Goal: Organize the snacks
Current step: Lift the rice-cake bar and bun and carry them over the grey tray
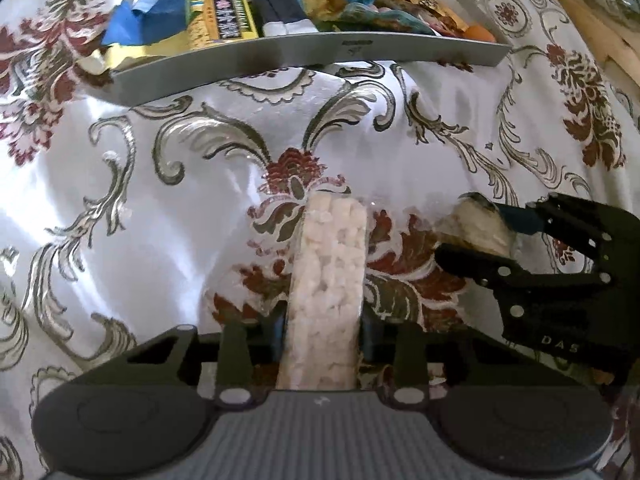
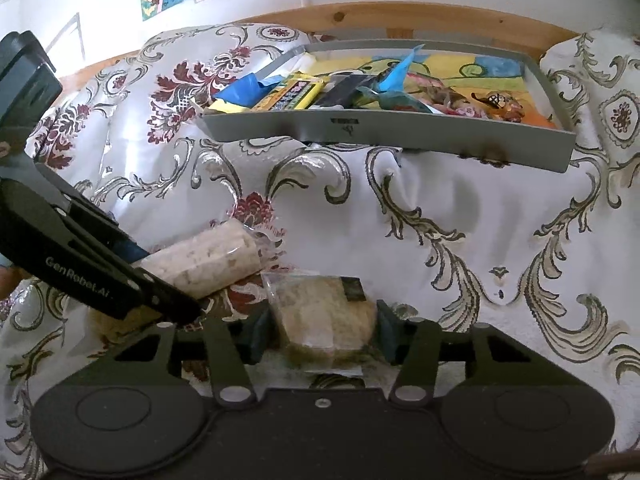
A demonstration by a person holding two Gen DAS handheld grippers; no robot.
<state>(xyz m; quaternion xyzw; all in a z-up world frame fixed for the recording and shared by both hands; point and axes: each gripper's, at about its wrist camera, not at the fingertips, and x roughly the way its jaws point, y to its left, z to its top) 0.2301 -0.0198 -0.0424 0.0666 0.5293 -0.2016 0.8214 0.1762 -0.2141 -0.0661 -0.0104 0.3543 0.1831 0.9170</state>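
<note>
A pale puffed-rice bar [image 1: 326, 264] in clear wrap lies lengthwise between my left gripper's [image 1: 324, 330] pads, which press on its sides just above the floral cloth. To its right, my right gripper [image 1: 474, 228] holds a tan snack packet [image 1: 476, 222]. In the right wrist view that tan packet [image 2: 320, 312] sits squeezed between my right gripper's [image 2: 322, 332] blue pads. The left gripper [image 2: 168, 278] comes in from the left with the rice bar [image 2: 204, 256]. Beyond both stands the grey tray [image 2: 360, 130], also in the left wrist view [image 1: 280, 58], holding several wrapped snacks.
The tray holds a yellow packet [image 1: 218, 20], a dark packet [image 1: 280, 8] and a blue wrapper [image 1: 148, 20]. A white cloth with red and grey flowers [image 2: 460, 216] covers the surface. A wooden rail [image 2: 400, 16] and a wall with drawings lie behind the tray.
</note>
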